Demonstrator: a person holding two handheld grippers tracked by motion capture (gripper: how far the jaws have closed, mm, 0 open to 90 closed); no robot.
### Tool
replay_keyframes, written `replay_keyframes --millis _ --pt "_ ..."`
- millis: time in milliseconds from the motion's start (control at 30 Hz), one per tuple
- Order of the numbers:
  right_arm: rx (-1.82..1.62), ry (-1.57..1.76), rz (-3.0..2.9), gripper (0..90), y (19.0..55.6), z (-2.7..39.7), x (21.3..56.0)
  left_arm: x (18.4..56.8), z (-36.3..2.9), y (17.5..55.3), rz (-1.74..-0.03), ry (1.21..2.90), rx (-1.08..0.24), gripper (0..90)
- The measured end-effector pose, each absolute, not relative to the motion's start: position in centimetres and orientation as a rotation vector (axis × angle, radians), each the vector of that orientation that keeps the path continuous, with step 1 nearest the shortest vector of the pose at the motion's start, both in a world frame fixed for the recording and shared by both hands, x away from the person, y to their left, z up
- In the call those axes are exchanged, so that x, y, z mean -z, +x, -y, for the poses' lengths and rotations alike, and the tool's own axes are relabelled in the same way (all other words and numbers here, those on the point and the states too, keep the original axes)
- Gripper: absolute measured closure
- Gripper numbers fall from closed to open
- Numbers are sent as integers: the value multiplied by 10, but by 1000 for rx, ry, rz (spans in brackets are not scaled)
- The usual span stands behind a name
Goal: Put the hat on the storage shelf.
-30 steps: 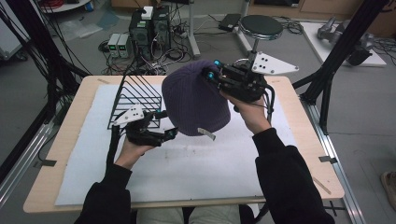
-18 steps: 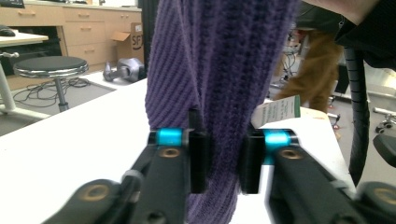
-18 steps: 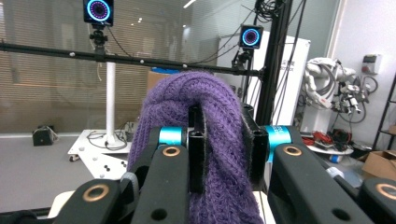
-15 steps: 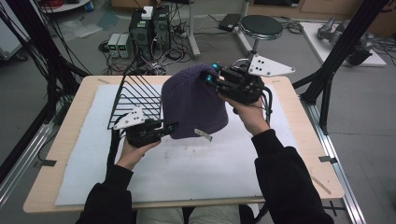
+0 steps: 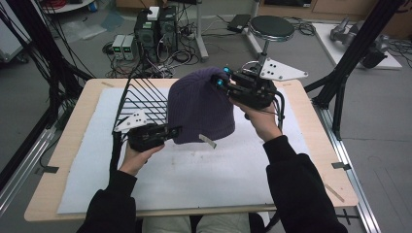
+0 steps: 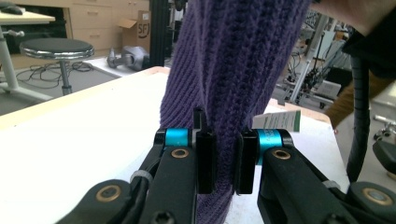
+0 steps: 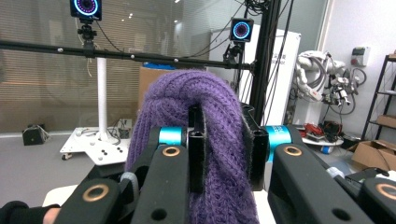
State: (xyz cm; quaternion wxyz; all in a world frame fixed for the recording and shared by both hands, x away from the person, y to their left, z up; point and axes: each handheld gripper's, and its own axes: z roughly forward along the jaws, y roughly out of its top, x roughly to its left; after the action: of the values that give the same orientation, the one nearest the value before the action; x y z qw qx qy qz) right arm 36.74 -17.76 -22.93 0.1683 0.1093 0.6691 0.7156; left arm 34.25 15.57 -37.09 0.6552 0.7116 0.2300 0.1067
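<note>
A purple knitted beanie hangs upright above the white mat, held at two places. My right gripper is shut on its crown, and in the right gripper view the wool bulges between and over the pads of this right gripper. My left gripper is shut on the lower left hem. In the left gripper view the ribbed fabric is pinched between the jaws of that left gripper. A small paper tag dangles from the hem, and this tag shows just past the left gripper's right jaw.
A black wire rack stands on the table's back left, right beside the left gripper. The white mat covers most of the wooden table. Beyond the far edge stand a round stool and computer boxes with cables.
The left gripper, open beside the hem a second ago, has shut on the beanie's lower left edge. The beanie and the right hand have shifted slightly left.
</note>
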Motion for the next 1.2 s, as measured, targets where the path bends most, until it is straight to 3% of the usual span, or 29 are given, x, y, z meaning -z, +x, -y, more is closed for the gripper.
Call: replay_keyframes --millis 567,1200 --pt "-1998 401 -1901 764 385 152 239 357 -207 350 -615 1589 -344 826" --pt "-1955 429 -1868 765 402 101 212 319 -260 371 -680 1519 -481 825"
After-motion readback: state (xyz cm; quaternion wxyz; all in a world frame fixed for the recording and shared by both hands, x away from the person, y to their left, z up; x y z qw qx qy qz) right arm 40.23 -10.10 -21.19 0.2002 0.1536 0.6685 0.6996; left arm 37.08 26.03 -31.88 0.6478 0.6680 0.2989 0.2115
